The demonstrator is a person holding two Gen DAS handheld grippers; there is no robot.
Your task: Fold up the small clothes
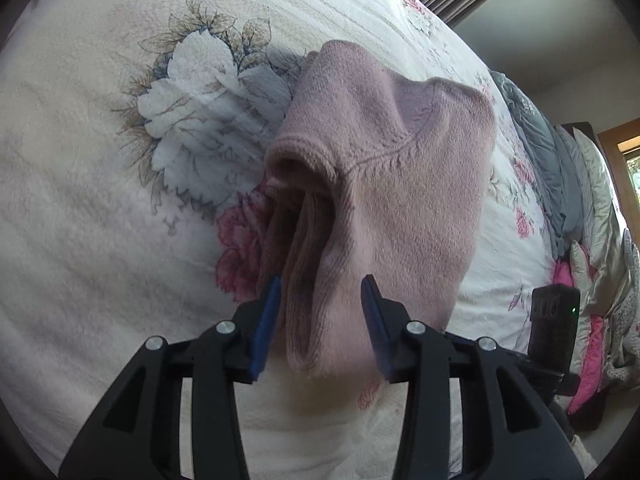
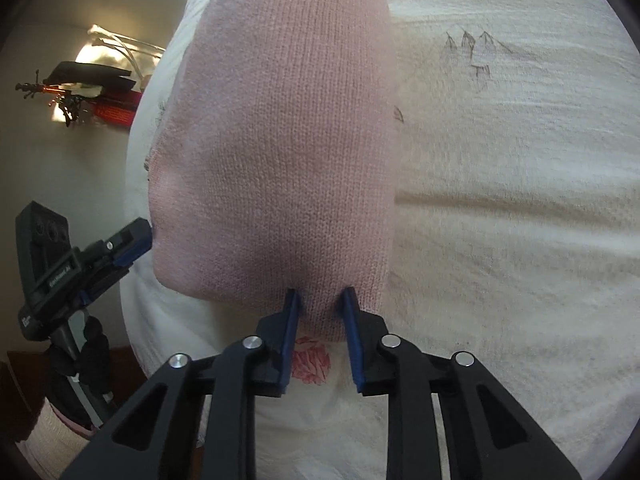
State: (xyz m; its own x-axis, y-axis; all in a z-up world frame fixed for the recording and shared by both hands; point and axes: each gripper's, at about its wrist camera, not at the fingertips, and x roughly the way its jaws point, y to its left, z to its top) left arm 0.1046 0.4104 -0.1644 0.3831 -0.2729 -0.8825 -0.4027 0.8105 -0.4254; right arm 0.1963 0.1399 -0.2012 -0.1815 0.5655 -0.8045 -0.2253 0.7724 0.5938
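Note:
A pink knit garment (image 1: 392, 168) lies bunched on a floral bedspread (image 1: 100, 220), one ribbed opening (image 1: 304, 168) gaping toward me. My left gripper (image 1: 322, 290) is closed in on a thick fold of its near edge, and the cloth fills the gap between the blue pads. In the right wrist view the same garment (image 2: 280, 140) stretches away from me. My right gripper (image 2: 322, 300) pinches its near hem, the knit puckering at both fingertips. The left gripper (image 2: 132, 246) shows at the garment's left edge, one of its fingers hidden by the cloth.
Grey and pink pillows (image 1: 560, 184) are piled along the far right of the bed. The bed's edge (image 2: 132, 200) drops to a floor at left, where dark and red objects (image 2: 92, 92) sit in a sunlit patch. A black device body (image 1: 554, 312) stands at right.

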